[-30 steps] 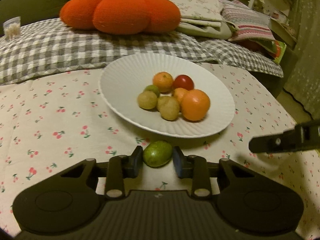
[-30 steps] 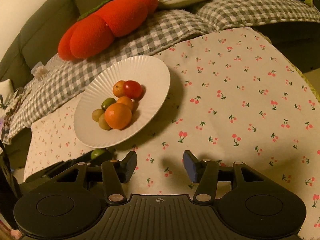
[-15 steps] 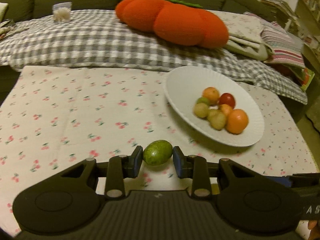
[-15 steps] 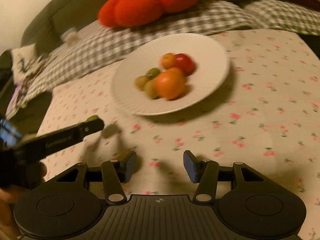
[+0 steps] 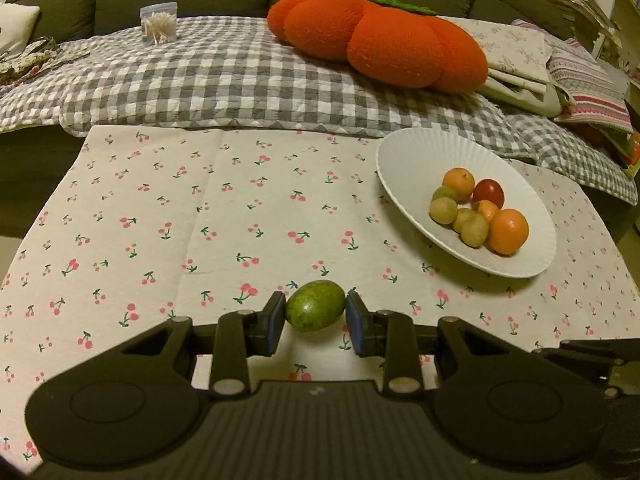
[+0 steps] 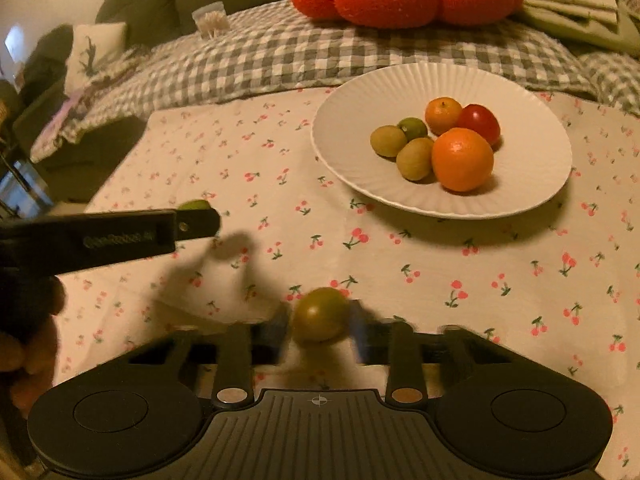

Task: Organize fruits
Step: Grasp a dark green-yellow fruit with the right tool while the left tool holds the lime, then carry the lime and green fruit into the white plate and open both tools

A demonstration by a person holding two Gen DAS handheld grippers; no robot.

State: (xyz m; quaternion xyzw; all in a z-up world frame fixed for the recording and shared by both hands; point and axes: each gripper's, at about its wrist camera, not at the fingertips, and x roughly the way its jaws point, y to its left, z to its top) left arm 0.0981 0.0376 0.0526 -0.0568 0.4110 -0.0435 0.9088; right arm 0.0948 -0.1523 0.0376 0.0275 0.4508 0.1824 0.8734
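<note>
The left gripper (image 5: pixel 315 317) angles downward, its fingers (image 5: pixel 273 322) clamped on a green fruit (image 5: pixel 315 311). The right gripper (image 6: pixel 320 326), also tilted down, has just closed its blurred fingers (image 6: pixel 276 330) around a brownish-green fruit (image 6: pixel 320 314).

- I see a white ribbed plate (image 5: pixel 404 160) on a cherry-print tablecloth (image 5: pixel 200 220).
- My left gripper's (image 5: pixel 316 314) fruit (image 5: pixel 315 306) is green.
- Behind it: grey-checked quilt (image 5: pixel 220 80), orange plush cushion (image 5: pixel 380 40).

Warm, dim indoor light casts soft shadows under the ribbed white plate (image 6: pixel 352 168). Fisheye bending curves the edges; the right wrist view's black gripper fingers (image 6: pixel 362 328) smear with blur.
</note>
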